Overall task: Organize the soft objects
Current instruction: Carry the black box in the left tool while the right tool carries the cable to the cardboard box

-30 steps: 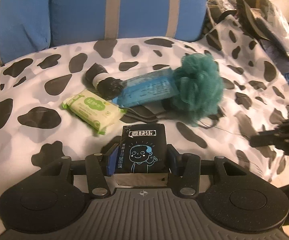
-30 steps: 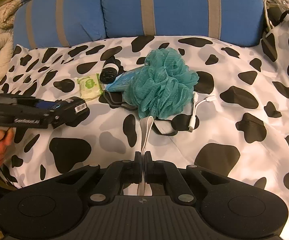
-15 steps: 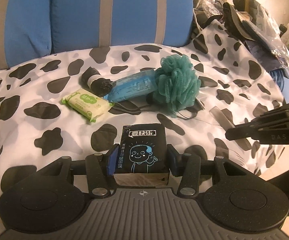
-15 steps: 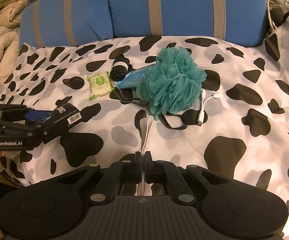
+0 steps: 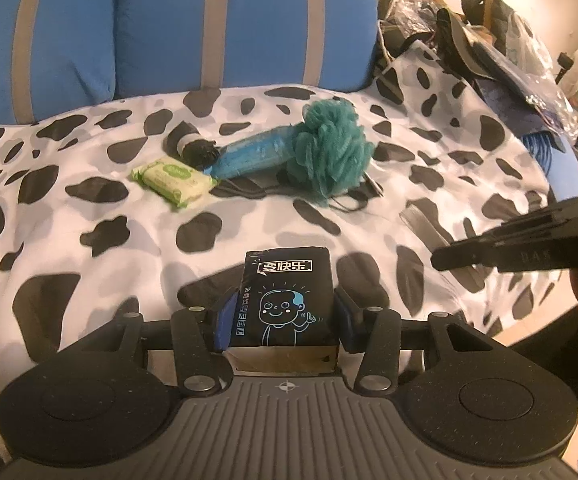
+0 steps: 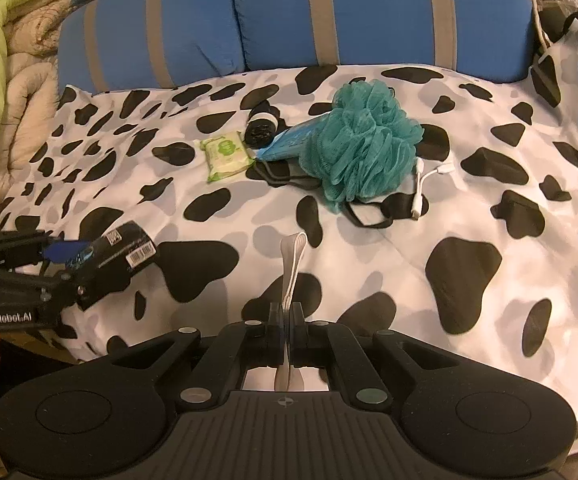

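Tissues [image 5: 287,300] sat clamped in my left tool [image 5: 285,320], long axis pointing ahead at the pile; right tool [image 6: 287,316] pinched a grey strap [image 6: 292,264]

The left gripper [image 5: 285,314] clamps a black tissue pack [image 5: 287,300] printed with a cartoon face between its blue-padded fingers [image 5: 221,322], above the near edge of the cow-print bedspread [image 5: 89,200]. Toward the far edge lies a cluster: a green wet-wipe pack [image 5: 171,177], a black roll with a white band [image 5: 195,146] just behind it, a blue plastic packet [image 5: 251,152] touching the roll, and a teal bath pouf [image 5: 331,152] resting on the packet's right end. Black cords [image 5: 245,191] trail beneath them. Blue striped cushions [image 5: 209,28] stand behind. The right gripper [image 5: 489,250] reaches in over the right edge; whether its fingers meet cannot be told.
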{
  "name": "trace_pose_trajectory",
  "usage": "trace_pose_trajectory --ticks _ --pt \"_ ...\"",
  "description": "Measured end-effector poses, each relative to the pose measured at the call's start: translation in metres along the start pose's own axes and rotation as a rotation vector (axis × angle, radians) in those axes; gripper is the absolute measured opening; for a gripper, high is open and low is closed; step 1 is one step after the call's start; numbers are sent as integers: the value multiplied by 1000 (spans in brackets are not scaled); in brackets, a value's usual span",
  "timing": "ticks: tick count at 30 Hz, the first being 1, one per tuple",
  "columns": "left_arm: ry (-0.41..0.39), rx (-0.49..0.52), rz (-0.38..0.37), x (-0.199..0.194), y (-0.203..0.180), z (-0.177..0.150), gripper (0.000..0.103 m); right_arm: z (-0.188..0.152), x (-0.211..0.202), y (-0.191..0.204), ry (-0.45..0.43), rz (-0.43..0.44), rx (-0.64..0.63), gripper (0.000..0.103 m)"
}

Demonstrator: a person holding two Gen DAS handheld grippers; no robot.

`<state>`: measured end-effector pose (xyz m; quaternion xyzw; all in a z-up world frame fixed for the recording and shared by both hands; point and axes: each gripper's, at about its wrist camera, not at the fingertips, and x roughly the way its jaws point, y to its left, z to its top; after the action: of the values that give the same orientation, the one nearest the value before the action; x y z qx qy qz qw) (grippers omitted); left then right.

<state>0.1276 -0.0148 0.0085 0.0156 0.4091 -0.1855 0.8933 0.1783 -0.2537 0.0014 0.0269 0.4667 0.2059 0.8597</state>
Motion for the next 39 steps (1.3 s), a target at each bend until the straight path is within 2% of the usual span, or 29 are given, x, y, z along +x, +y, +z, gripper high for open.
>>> trace_pose_trajectory --ticks 15,22,30,39 --pt "83 -8 18 -20 -23 -42 48 -38 -23 24 31 57 -5 5" --pt "116 -31 -3 -32 -31 -58 48 -53 -34 32 44 70 -11 5" --pt "163 -65 0 -41 -42 -75 48 -71 -41 44 91 86 -27 5" --pt "257 -124 25 -39 -40 -88 49 -89 -45 62 151 92 -64 5"
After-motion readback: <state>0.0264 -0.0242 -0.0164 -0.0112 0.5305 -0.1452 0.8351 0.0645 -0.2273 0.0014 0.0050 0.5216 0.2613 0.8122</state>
